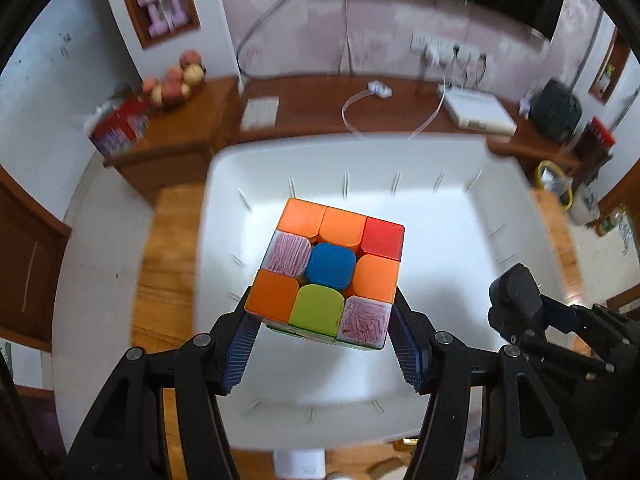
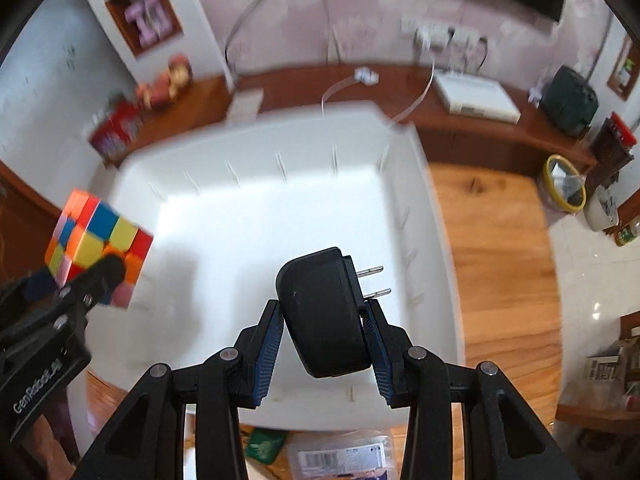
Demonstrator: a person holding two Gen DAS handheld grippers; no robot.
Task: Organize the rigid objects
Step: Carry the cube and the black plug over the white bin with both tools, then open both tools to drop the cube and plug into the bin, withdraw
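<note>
Your left claw (image 1: 320, 320) is gripping the puzzle cube (image 1: 326, 272) by its lower corners only; it is stiff and smooth, so it may be slipping. Your right claw (image 2: 324, 328) is clamping the black charger (image 2: 320, 312) at frame centre, a light, hard thing, above the white bin (image 2: 420, 184).

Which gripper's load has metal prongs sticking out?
The right gripper: it holds the black plug adapter, two prongs pointing right. The left gripper holds the puzzle cube, which has none.

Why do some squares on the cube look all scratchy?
Two squares on the cube are odd: the middle-left one and the bottom-right one are whitish with pink scribbly marks, like worn stickers, while the rest are plain colours. The left tool grips the cube above the white bin.
</note>
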